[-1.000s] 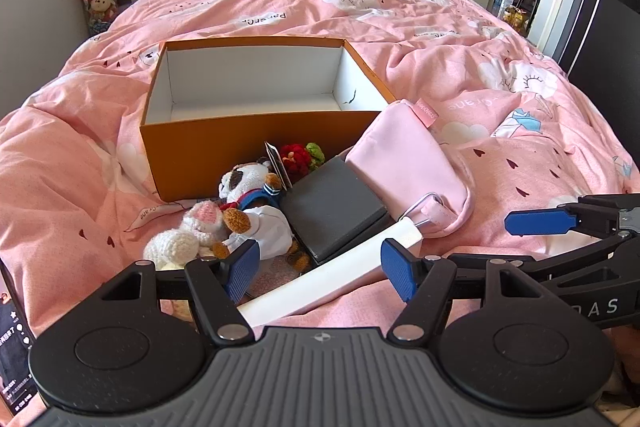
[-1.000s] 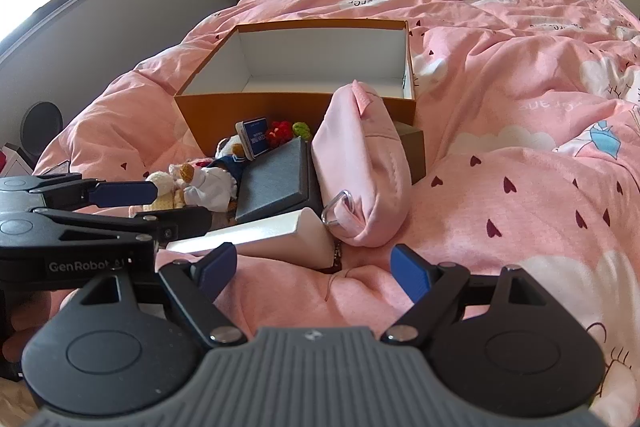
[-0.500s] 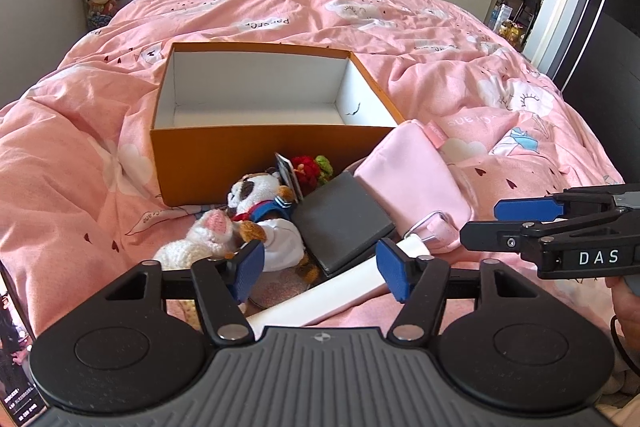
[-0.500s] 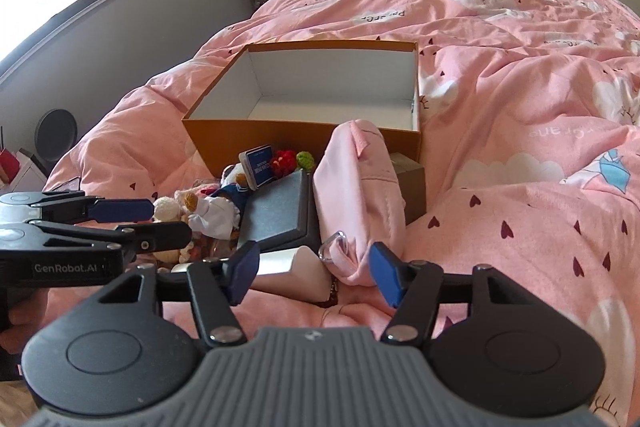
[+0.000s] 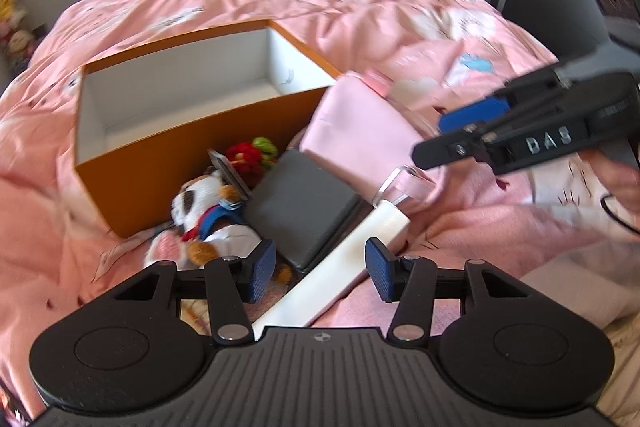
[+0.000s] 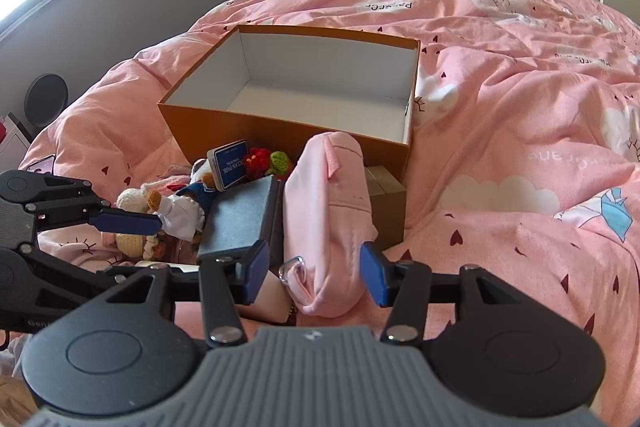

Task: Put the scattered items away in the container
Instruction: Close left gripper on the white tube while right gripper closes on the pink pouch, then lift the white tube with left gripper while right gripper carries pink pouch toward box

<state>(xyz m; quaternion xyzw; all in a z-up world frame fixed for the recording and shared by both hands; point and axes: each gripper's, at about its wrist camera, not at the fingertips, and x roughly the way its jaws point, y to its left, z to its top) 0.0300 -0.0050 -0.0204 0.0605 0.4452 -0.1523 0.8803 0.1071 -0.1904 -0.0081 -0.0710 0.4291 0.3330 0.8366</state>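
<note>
Sprawling under everything is the pink patterned duvet on the bed [image 6: 520, 107], a soft, uneven surface. On it sits the open orange cardboard box with a white interior [image 6: 288, 131], holding nothing that shows. Just in front of its near wall lies the clutter: a pink fabric pouch with a clear ring [image 6: 328, 211] leaning against the box, a long white rectangular box [image 5: 340, 267], a flat dark grey case [image 5: 300, 211], a plush dog in a blue-and-white outfit [image 5: 208, 215], a cream knitted toy [image 6: 132, 203], a blue card pack [image 6: 230, 165] and a small red-and-green knitted piece [image 5: 252, 155].

The right gripper [image 6: 312, 275] hangs with fingers apart, straddling the pouch's lower end; the left gripper [image 5: 316, 267] is likewise spread, on either side of the white box, clamping nothing.

Likely risks: the limp pouch could sag or slip from a pinch at one end, and its ring may snag the white box. Both grippers work close together, so they could collide.
</note>
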